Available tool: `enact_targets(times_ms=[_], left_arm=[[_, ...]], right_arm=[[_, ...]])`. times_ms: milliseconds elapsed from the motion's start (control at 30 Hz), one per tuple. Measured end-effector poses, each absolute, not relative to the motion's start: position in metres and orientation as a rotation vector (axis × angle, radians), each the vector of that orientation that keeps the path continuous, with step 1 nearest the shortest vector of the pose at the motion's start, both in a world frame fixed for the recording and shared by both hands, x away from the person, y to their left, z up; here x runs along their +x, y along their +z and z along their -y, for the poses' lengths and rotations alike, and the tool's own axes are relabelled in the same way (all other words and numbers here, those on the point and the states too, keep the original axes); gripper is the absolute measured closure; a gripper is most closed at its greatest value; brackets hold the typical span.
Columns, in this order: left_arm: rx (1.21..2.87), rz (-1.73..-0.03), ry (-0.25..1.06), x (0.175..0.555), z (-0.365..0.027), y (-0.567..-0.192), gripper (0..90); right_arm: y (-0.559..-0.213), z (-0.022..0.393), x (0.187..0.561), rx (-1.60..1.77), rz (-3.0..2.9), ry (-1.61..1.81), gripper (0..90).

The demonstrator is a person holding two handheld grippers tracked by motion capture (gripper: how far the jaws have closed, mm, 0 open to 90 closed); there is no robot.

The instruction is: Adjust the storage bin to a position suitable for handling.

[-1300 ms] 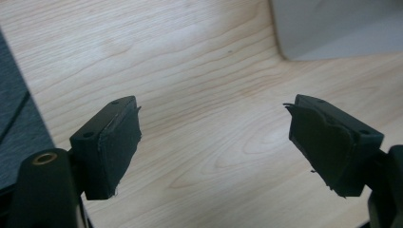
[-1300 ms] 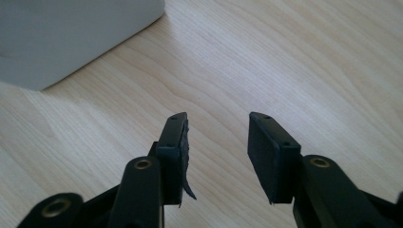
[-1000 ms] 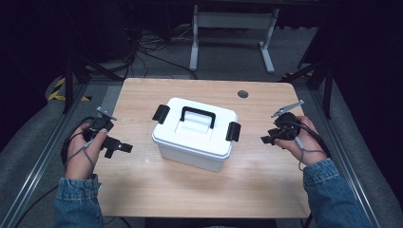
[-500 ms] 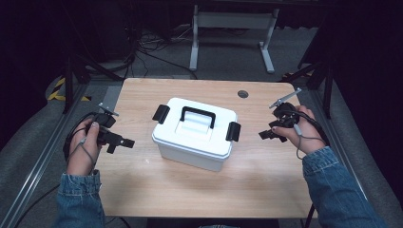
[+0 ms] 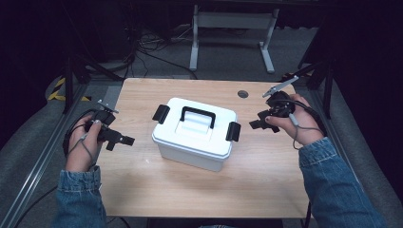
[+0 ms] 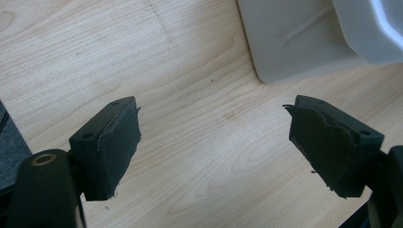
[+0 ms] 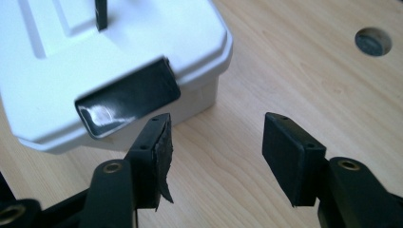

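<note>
Since a second ago I have brought both hands inward. My left gripper (image 5: 119,140) has slid from the table's left edge toward the white plastic storage box with a black carry handle (image 5: 196,134), and my right gripper (image 5: 256,126) has moved up and in toward the box's right end. The box itself has not shifted; it sits at the middle of the light wooden table (image 5: 266,180), turned slightly askew to the table edges.

The box's lid is on, with the black handle (image 5: 197,115) lying flat and a glossy black latch (image 5: 233,131) at each short end. I can't see inside, so I can't tell what it holds, if anything.

In the left gripper view my jaws stand wide apart with only bare wood between them; the box's lower corner (image 6: 294,38) is near, ahead and to the right. In the right gripper view the jaws are also well open and grip nothing, and the nearer latch (image 7: 128,97) lies just beyond one pad (image 7: 159,156); whether they touch is hard to judge from this angle. A round grey cable hole (image 7: 373,42) sits in the tabletop beyond.
</note>
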State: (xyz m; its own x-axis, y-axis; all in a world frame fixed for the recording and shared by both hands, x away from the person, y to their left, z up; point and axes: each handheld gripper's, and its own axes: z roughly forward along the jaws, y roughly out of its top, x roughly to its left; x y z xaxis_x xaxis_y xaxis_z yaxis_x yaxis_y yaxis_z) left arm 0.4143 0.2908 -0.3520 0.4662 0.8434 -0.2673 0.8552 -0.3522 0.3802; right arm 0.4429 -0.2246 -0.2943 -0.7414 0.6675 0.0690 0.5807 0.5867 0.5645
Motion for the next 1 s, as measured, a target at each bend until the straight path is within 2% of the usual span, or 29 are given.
enact_targets(times_ms=[200, 267, 367, 500, 1000], left_arm=[[2.265, -1.405, -0.032, 0.417, -0.291, -0.352, 18.3], [2.266, -1.407, -0.037, 0.418, -0.29, -0.353, 18.3], [2.27, -1.409, -0.04, 0.418, -0.29, -0.353, 18.4], [2.282, -1.397, -0.051, 0.417, -0.289, -0.354, 18.5], [2.291, -1.418, -0.047, 0.418, -0.291, -0.358, 18.6]], right_arm=[[-0.282, 0.214, 0.445, 0.965, -2.68, 0.863, 46.6], [-0.281, 0.208, 0.447, 0.96, -2.695, 0.885, 49.7], [-0.279, 0.197, 0.449, 0.934, -2.72, 0.869, 44.9], [-0.278, 0.178, 0.453, 0.924, -2.751, 0.871, 43.8], [-0.289, 0.12, 0.47, 0.853, -2.824, 0.92, 48.0]])
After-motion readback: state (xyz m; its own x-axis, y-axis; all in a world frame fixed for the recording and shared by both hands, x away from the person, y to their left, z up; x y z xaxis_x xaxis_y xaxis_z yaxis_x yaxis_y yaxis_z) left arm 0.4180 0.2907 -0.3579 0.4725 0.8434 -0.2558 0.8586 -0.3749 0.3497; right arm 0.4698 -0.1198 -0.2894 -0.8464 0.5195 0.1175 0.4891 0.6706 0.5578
